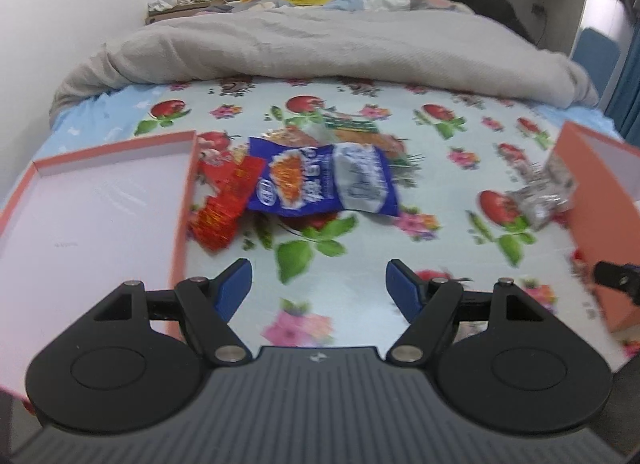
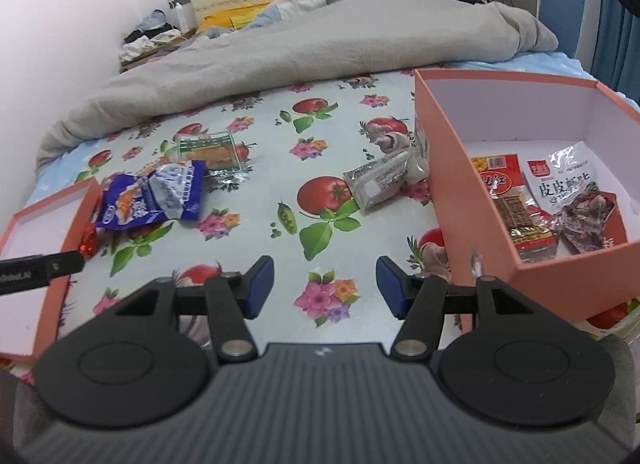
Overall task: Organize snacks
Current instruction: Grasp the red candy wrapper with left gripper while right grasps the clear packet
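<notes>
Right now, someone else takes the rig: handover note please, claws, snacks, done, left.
Left claw: open, empty, over the flowered cloth, short of the snack pile.
Right claw: open, empty, beside the orange box.
Done: three packets in that box: red packet, white packet, dark crumpled wrapper.
Left on the cloth: blue packet, red packets beside the shallow orange lid, clear green-edged packet behind the blue one, silver packet against the box's outer wall.
The lid holds no snacks.
</notes>
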Action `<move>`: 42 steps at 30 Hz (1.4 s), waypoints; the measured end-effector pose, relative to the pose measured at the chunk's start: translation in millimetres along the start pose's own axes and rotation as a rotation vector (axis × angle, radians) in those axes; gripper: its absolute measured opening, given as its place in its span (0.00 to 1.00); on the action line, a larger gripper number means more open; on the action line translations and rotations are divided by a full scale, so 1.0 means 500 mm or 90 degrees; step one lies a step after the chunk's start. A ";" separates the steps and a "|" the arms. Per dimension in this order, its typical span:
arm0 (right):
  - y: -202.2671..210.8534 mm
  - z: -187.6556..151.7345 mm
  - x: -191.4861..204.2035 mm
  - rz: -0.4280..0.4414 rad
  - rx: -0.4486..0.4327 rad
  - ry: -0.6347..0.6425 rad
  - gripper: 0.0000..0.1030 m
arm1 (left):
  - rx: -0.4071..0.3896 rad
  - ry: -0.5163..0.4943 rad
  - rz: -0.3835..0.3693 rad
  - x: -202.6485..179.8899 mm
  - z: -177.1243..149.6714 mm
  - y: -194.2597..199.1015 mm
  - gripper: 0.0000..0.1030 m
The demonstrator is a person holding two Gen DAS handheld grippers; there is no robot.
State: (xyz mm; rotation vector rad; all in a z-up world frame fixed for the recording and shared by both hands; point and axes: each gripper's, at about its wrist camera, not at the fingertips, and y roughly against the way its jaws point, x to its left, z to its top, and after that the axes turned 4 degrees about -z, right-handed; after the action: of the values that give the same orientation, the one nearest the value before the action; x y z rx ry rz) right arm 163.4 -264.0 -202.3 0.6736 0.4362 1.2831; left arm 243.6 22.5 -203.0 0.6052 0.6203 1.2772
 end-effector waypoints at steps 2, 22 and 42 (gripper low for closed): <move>-0.020 0.005 0.003 -0.001 0.007 0.000 0.57 | 0.008 -0.011 0.015 0.011 0.008 -0.023 0.76; -0.219 0.073 0.004 -0.067 0.045 -0.071 0.57 | 0.088 -0.147 0.131 0.063 0.061 -0.226 0.75; -0.320 0.091 -0.017 -0.142 0.051 -0.128 0.57 | 0.129 -0.229 0.195 0.075 0.066 -0.299 0.54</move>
State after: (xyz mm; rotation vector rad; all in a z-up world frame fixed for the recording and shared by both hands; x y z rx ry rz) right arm 306.5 -303.4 -277.3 0.7894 0.3870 0.9808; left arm 374.8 29.6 -290.2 1.1035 0.3675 1.3522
